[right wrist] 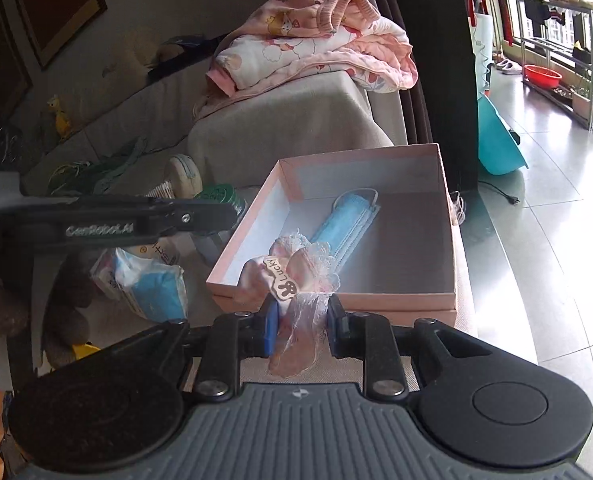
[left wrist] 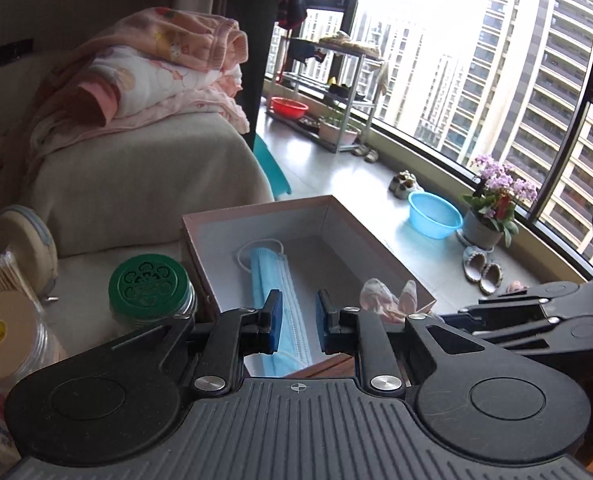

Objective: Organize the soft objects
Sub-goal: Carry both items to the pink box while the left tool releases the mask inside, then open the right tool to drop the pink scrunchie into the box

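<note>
My right gripper [right wrist: 301, 322] has its fingers clamped on a pink lace hair bow [right wrist: 296, 276], tag reading "Lucky" facing me. The bow hangs at the near wall of the pink box [right wrist: 392, 308], partly over the rim. My left gripper [left wrist: 298, 320] holds nothing; its fingers stand apart, poised over the near end of the box, the blue pads framing the mask below.

Inside the box: a folded blue face mask [left wrist: 274, 280] lying lengthwise on the white floor, ear loop at its far end. From the left wrist view the bow [left wrist: 388, 296] shows at the box's right near corner.

Just left of the box, a jar with a green patterned lid [left wrist: 149, 286]. Nearer left, a tissue pack [right wrist: 152, 284] with blue print.

Beyond the box, a sofa arm under a beige cover [left wrist: 144, 172], topped by a heap of pink folded clothes [left wrist: 168, 68].

Far right on the floor, a blue basin [left wrist: 434, 216], and a potted plant with purple flowers [left wrist: 492, 204] by the window.
</note>
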The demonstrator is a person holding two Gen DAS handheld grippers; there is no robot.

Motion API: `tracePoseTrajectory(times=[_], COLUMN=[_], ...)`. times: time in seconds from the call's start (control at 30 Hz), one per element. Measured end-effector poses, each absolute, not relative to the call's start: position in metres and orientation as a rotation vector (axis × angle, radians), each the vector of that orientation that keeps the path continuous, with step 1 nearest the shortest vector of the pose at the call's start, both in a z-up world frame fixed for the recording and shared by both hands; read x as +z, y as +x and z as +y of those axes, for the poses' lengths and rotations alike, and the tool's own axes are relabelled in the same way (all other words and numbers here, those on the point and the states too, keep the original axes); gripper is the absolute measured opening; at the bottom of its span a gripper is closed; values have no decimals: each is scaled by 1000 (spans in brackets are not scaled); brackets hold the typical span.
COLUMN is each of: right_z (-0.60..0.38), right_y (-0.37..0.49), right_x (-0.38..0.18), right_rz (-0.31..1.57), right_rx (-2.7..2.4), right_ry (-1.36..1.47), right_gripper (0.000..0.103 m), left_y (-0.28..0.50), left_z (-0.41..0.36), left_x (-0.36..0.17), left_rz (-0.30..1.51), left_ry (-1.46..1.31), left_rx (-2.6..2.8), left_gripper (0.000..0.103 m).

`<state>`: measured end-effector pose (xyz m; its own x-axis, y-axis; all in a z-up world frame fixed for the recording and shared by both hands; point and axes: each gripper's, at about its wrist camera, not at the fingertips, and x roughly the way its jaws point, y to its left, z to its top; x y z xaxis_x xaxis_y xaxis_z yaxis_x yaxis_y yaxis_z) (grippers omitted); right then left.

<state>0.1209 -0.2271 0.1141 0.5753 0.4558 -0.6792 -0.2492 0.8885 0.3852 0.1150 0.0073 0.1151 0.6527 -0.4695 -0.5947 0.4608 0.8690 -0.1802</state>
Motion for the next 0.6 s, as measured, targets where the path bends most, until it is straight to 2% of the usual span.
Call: tracePoseTrajectory(times=[0.27, 0.43, 0.47, 0.5, 0.57, 0.6], right_z=[-176, -163, -161, -161, -166, -167], right_y=[221, 225, 223, 221, 204, 196], right_x=[61, 50, 52, 56, 67, 72], right_rz=[1110, 1126, 1123, 1114, 1048, 1013], right_rx=[356, 333, 328, 323, 309, 304], right_ry=[209, 150, 141, 136, 124, 108], right_gripper=[23, 27, 34, 49, 63, 65], left_y=[46, 15, 10, 5, -2, -4], left_z=[107, 164, 175, 185, 204, 215], left_x=[107, 86, 82, 79, 74, 72], left_rz=[640, 662, 660, 655, 640, 630], left_ry=[-103, -158, -181, -205, -255, -275], left_rx=[-344, -196, -178, -160, -119, -94], left_gripper=[19, 19, 19, 19, 19, 19])
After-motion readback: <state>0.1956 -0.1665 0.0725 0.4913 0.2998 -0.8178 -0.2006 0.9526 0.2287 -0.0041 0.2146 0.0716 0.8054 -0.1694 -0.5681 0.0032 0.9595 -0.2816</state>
